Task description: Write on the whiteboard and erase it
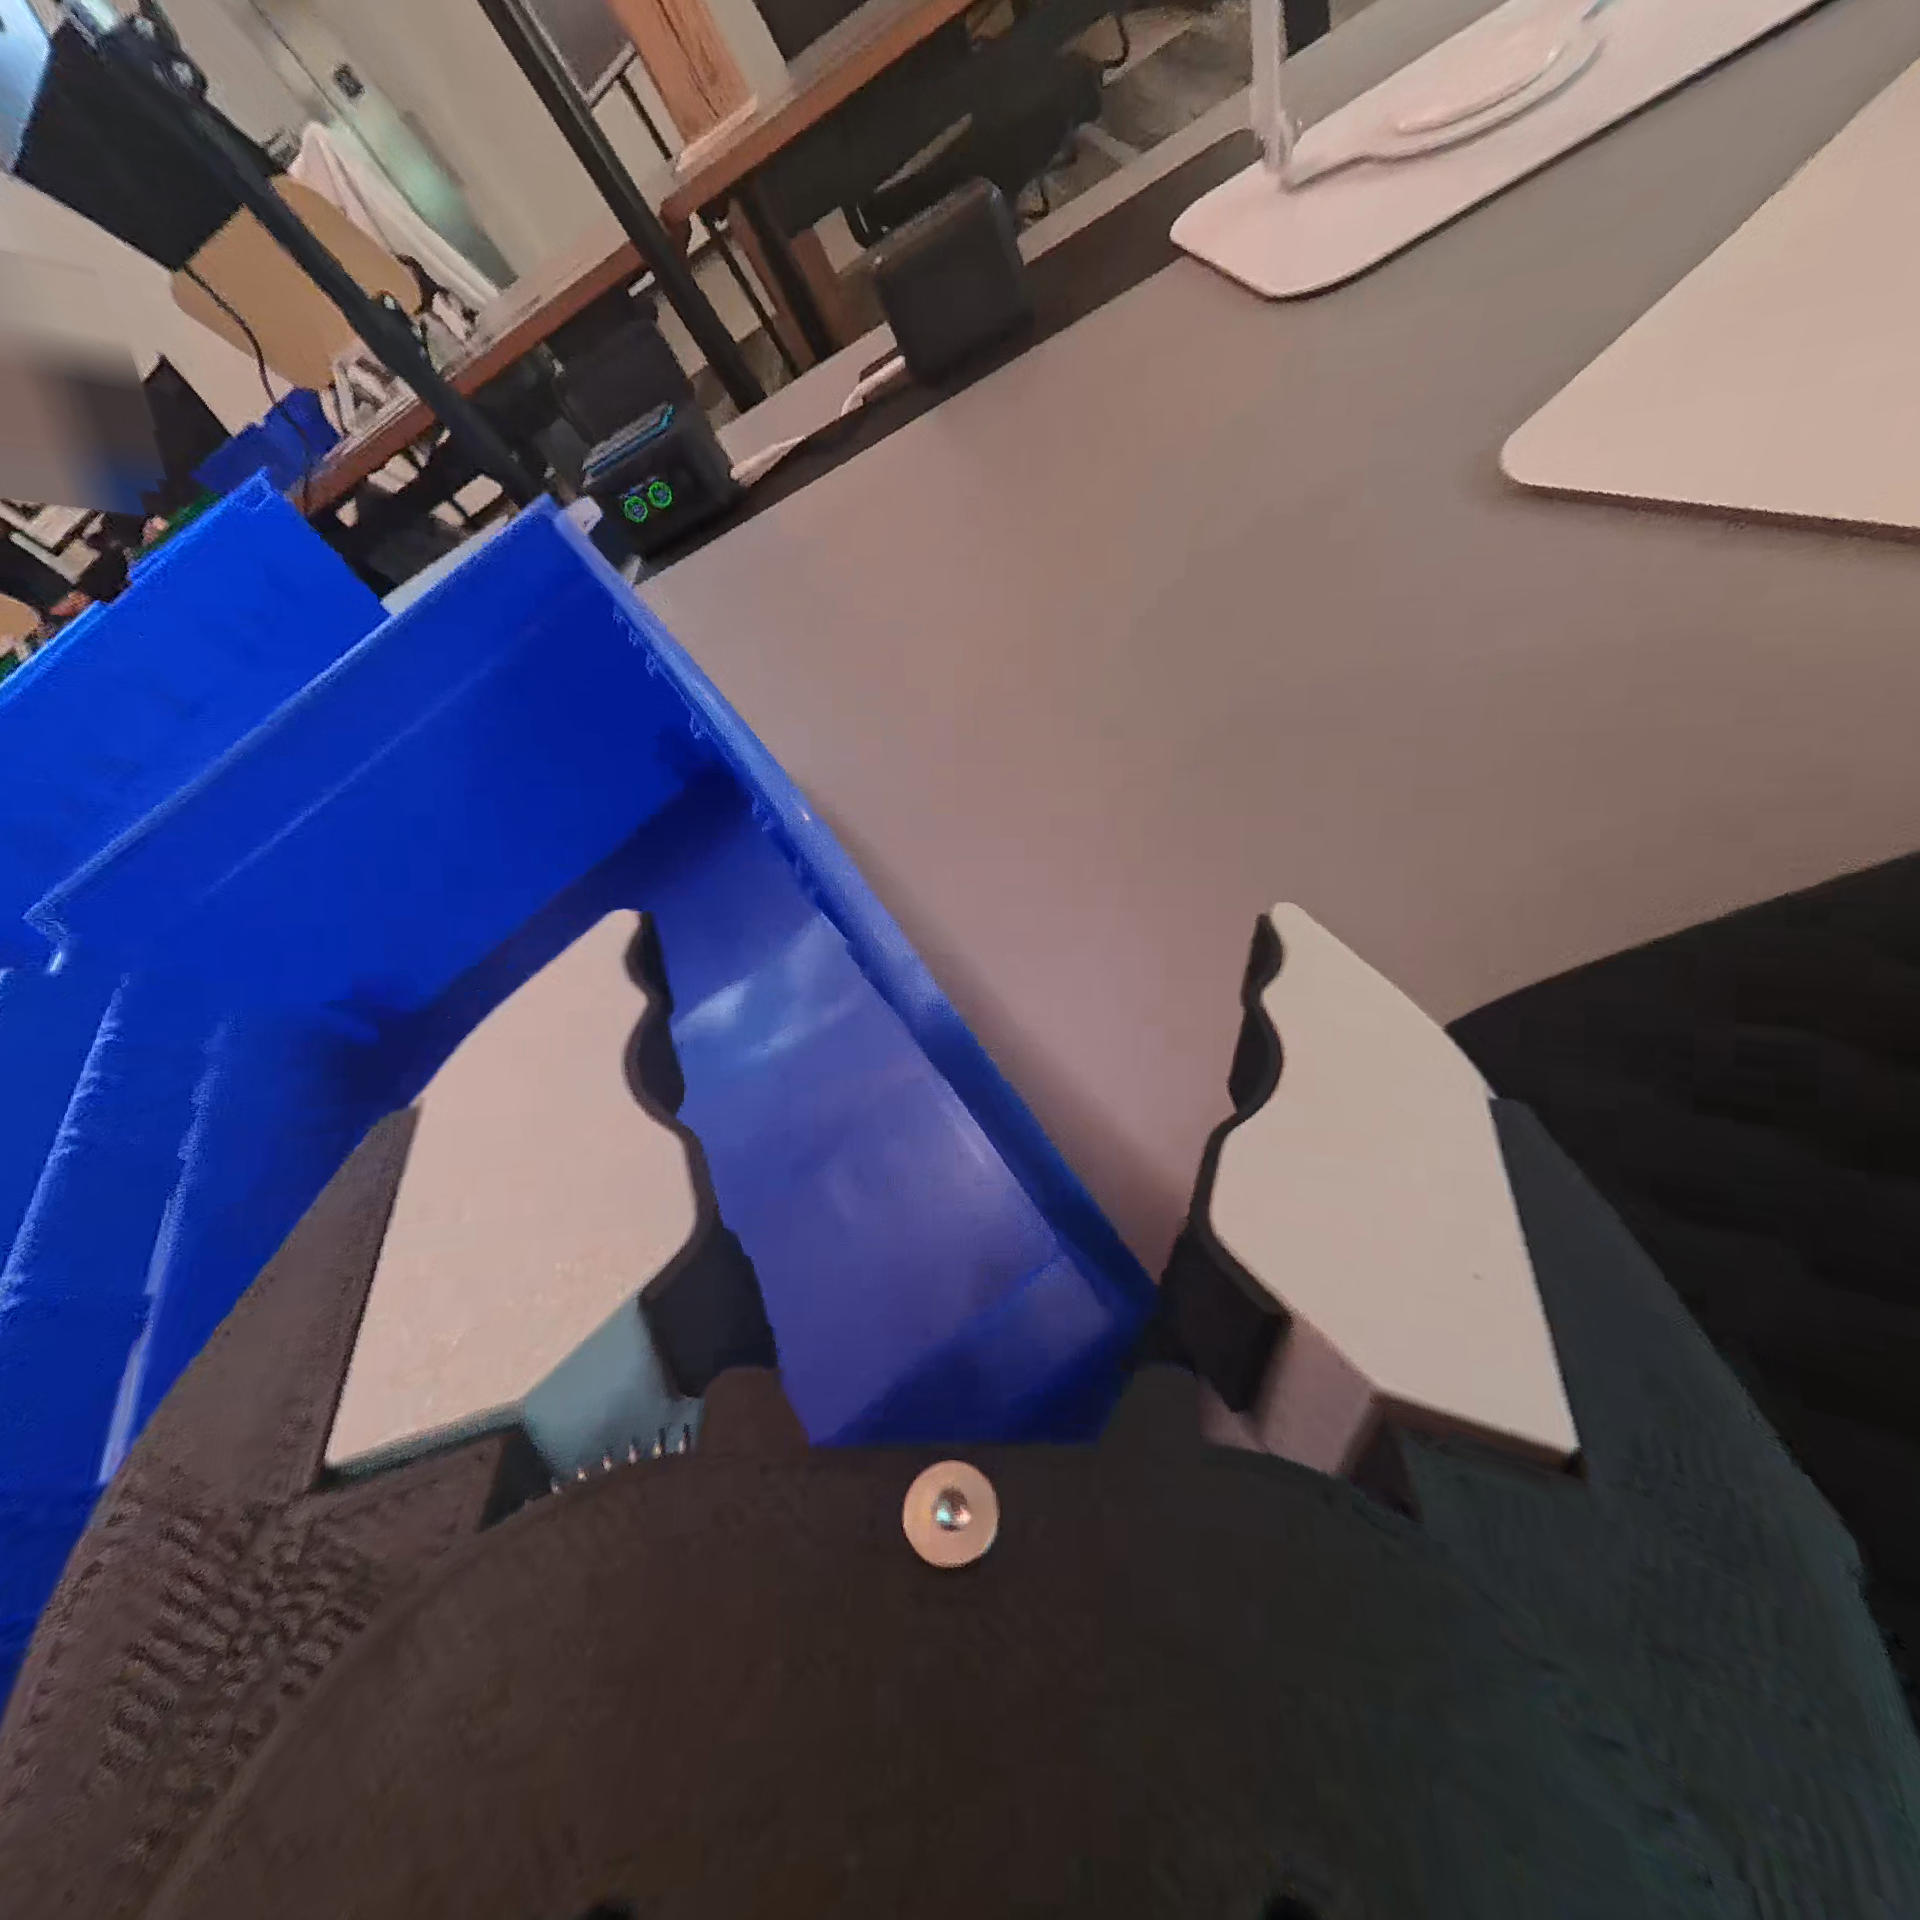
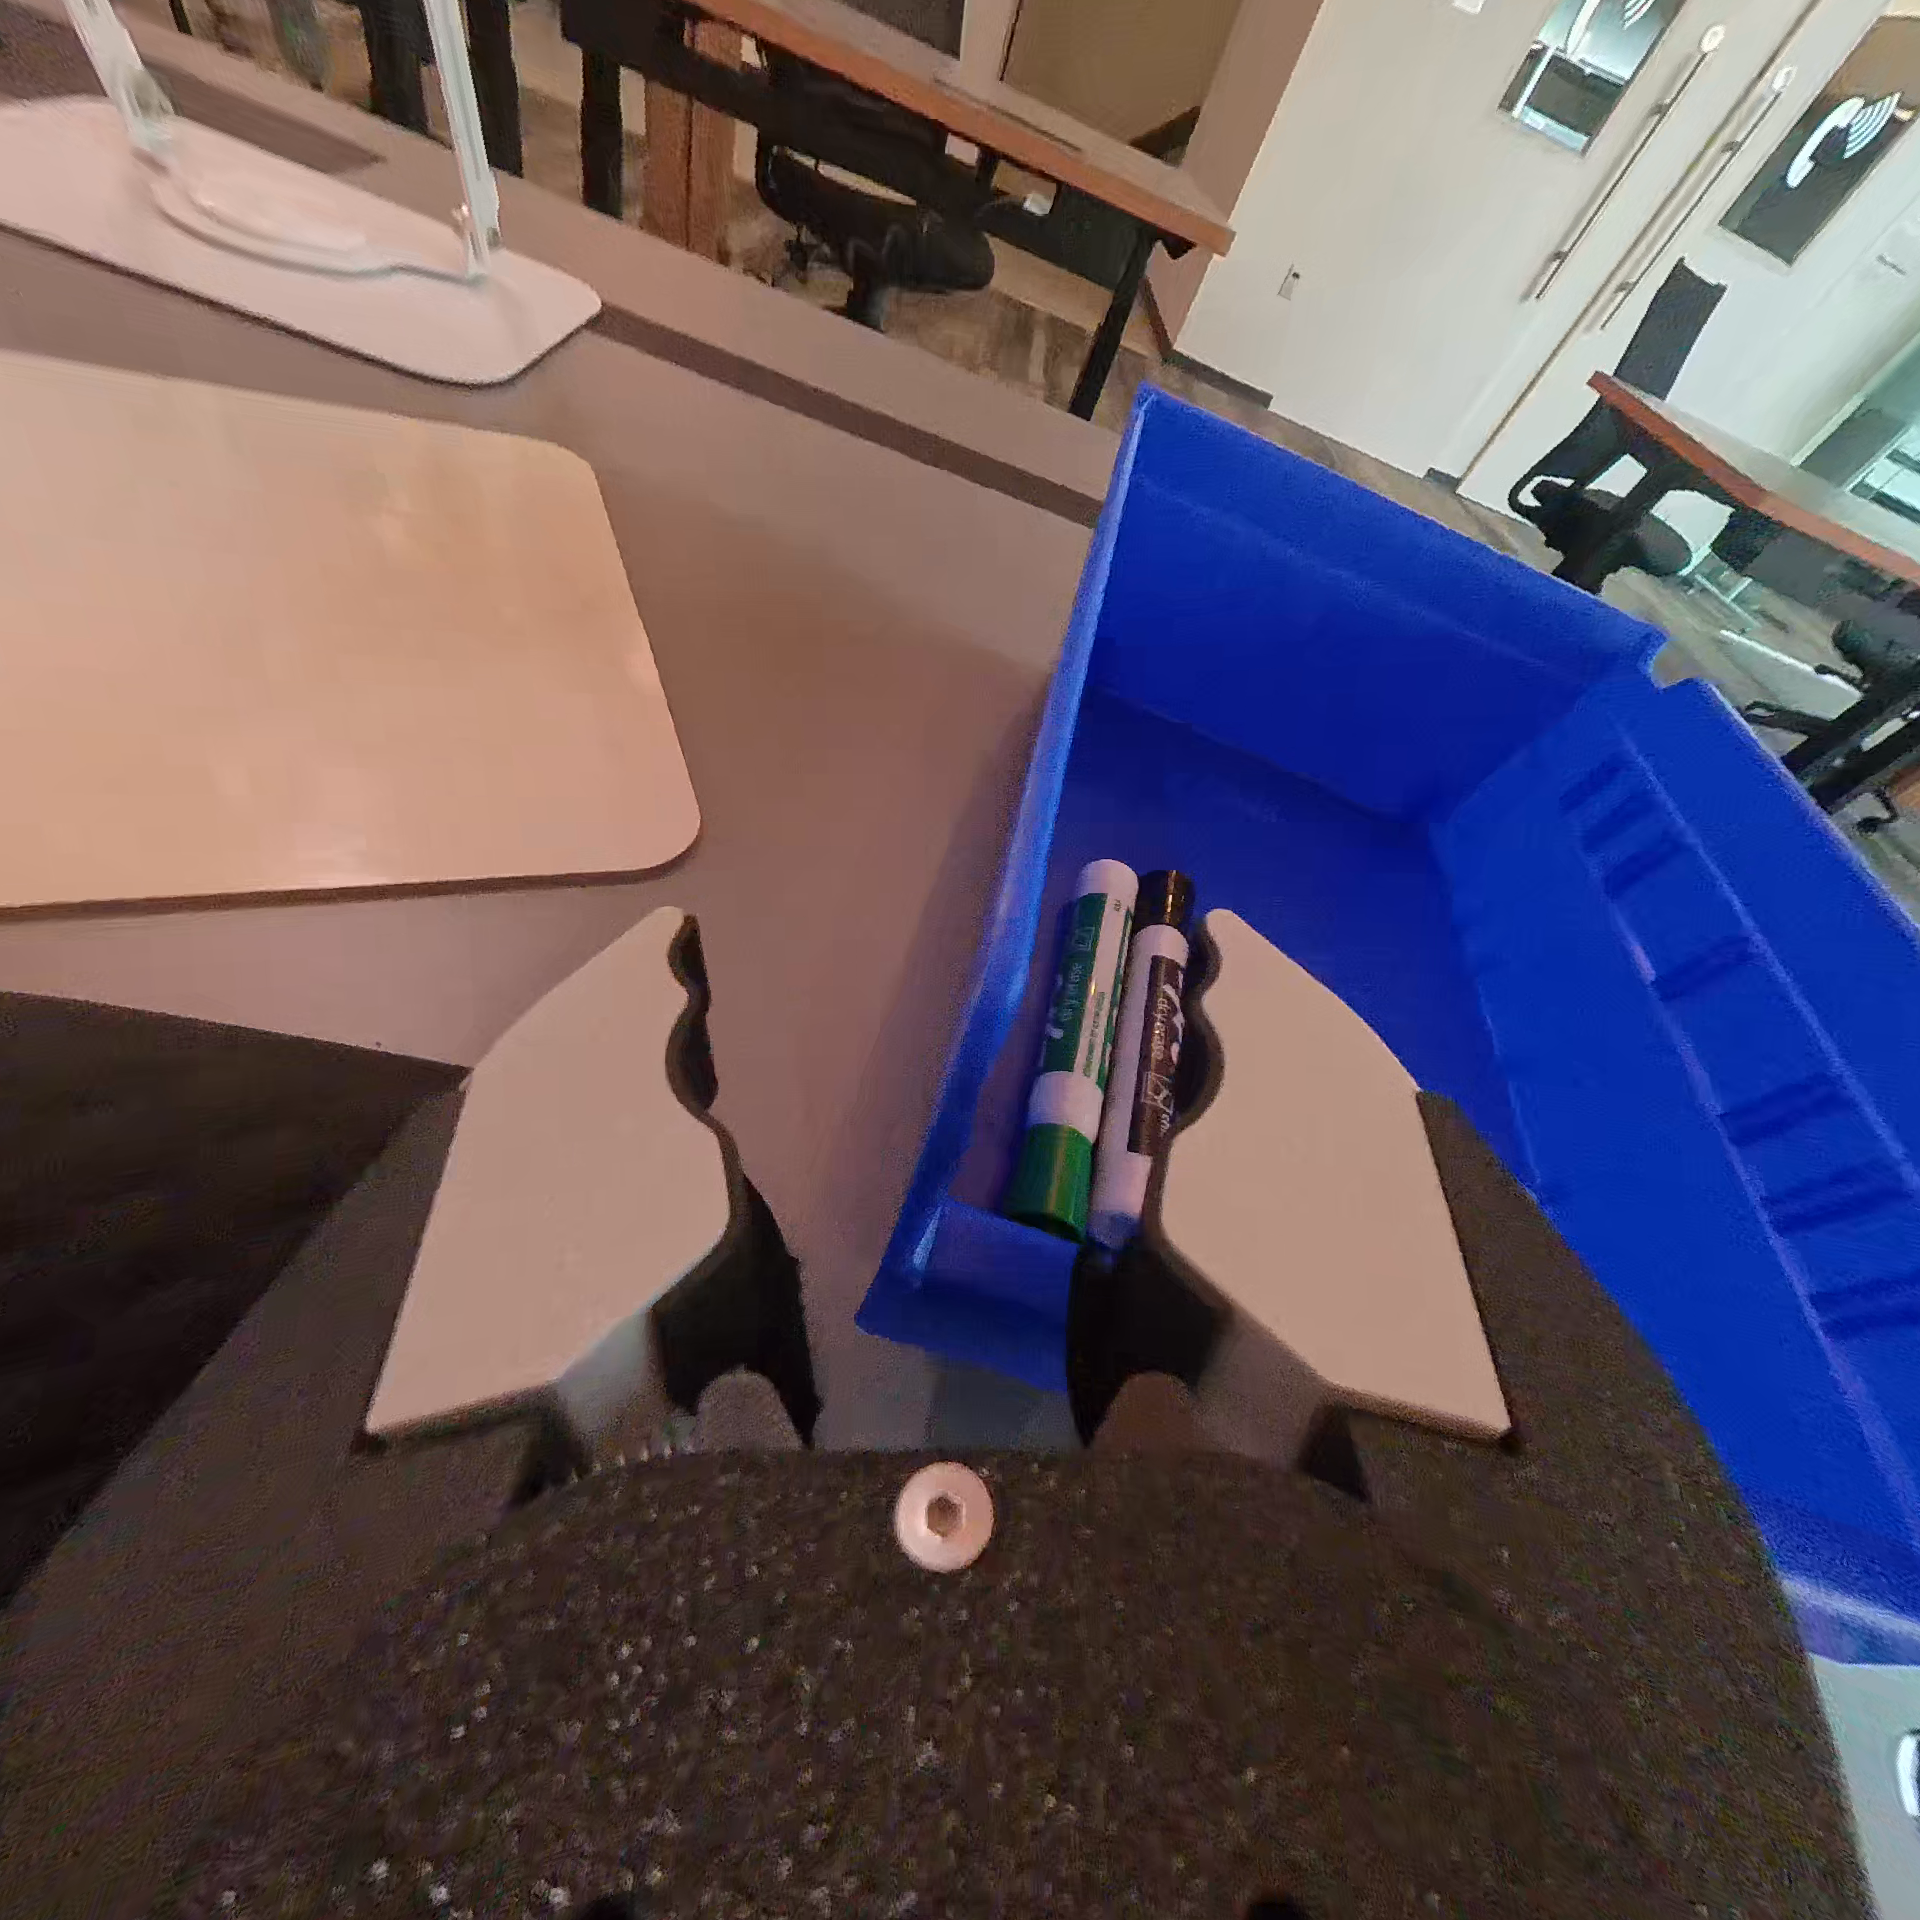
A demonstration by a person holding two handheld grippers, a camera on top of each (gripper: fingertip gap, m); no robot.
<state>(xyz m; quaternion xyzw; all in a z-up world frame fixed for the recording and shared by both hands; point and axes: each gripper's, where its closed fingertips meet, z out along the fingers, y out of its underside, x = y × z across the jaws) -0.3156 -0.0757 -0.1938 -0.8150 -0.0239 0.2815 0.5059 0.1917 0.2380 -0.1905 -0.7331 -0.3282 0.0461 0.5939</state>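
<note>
Both grippers agape, right gripper (image 2: 951, 925) over blue bin (image 2: 1299, 644)

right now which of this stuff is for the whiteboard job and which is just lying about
For the job:
- whiteboard, flat on the table
- green marker and black marker, side by side in the blue bin
- right gripper, open over the bin's near edge
- left gripper, open

Lying about:
- clear stand on a white mat
- black box
- office chairs
</note>
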